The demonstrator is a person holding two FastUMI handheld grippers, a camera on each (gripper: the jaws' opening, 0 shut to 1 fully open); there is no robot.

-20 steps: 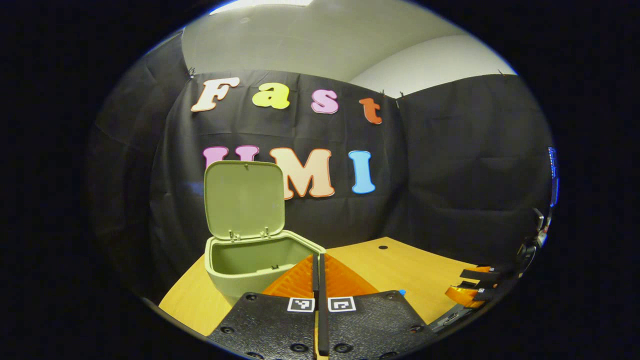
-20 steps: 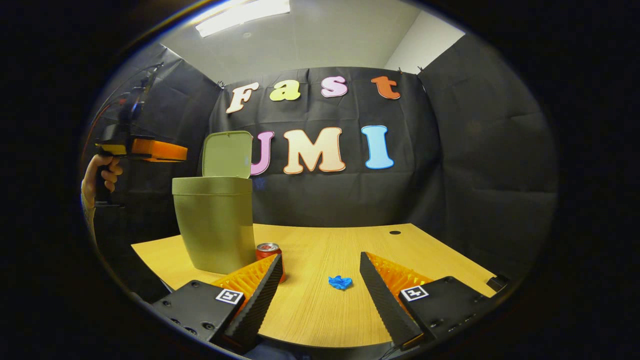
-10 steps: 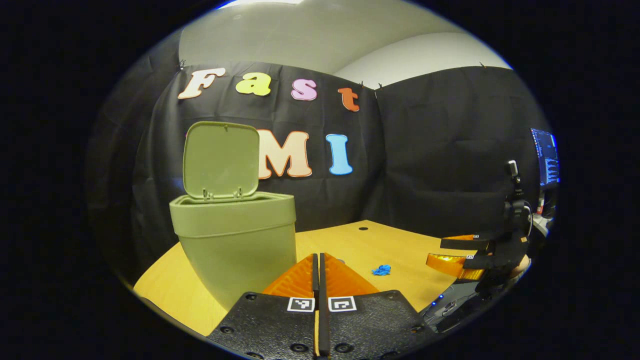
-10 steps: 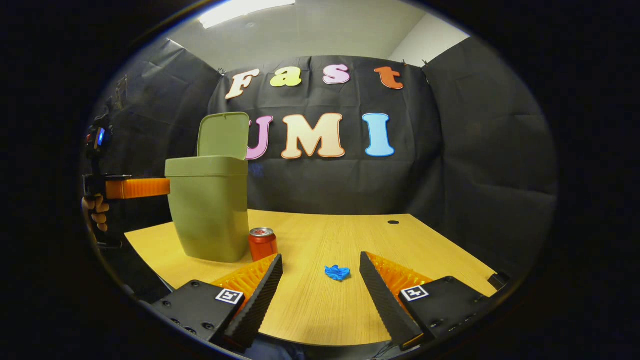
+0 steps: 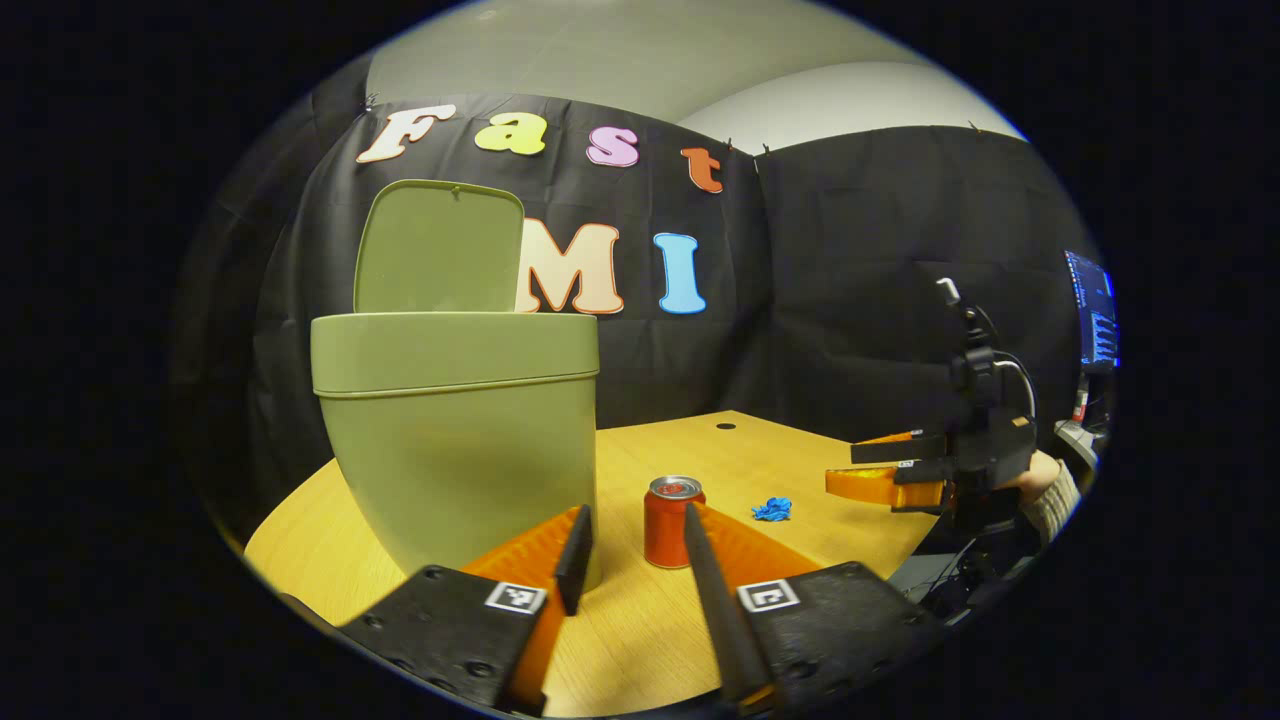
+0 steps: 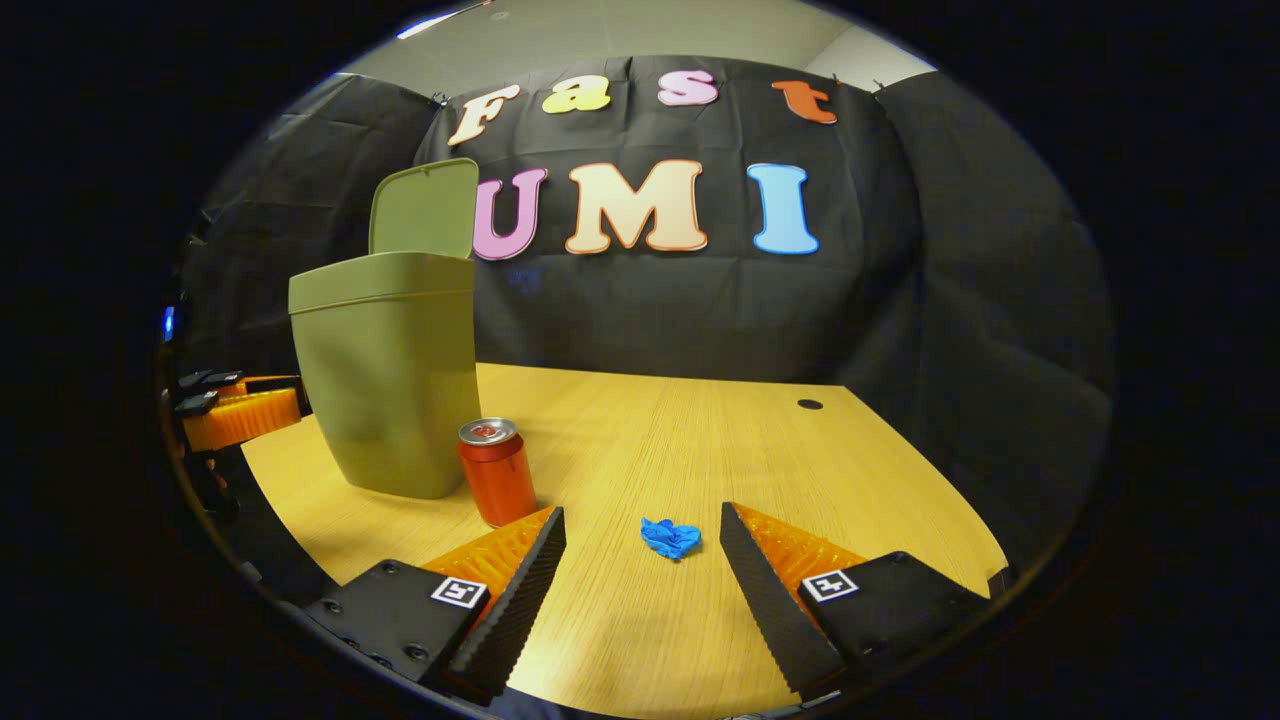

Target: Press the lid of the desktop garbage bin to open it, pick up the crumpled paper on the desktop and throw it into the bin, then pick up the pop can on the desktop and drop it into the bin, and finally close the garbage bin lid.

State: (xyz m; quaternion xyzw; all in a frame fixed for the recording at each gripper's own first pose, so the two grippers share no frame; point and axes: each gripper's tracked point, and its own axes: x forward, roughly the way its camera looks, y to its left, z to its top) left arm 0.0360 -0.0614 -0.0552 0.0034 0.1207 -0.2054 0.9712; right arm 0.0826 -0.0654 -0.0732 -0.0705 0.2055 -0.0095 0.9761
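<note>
The olive-green bin (image 5: 455, 430) (image 6: 385, 385) stands on the wooden desk with its lid (image 5: 440, 248) (image 6: 422, 207) swung upright. A red pop can (image 5: 672, 521) (image 6: 496, 472) stands just right of the bin. The small crumpled blue paper (image 6: 670, 537) (image 5: 771, 509) lies on the desk. My left gripper (image 5: 635, 520) is open and low, with the can just beyond its fingertips. My right gripper (image 6: 642, 515) is open, and the paper lies just ahead between its fingers. Each gripper shows in the other's view: the right gripper (image 5: 885, 468) and the left gripper (image 6: 235, 408).
The wooden desk (image 6: 690, 440) has a small round cable hole (image 6: 810, 404) at the back right. Black cloth walls close the booth behind and to the sides. A hand and sleeve (image 5: 1045, 490) hold the right gripper; a lit screen (image 5: 1095, 310) sits at the far right.
My left gripper has dropped from the bin's rim to desk level and opened. My right gripper has moved forward and down toward the blue paper, staying open.
</note>
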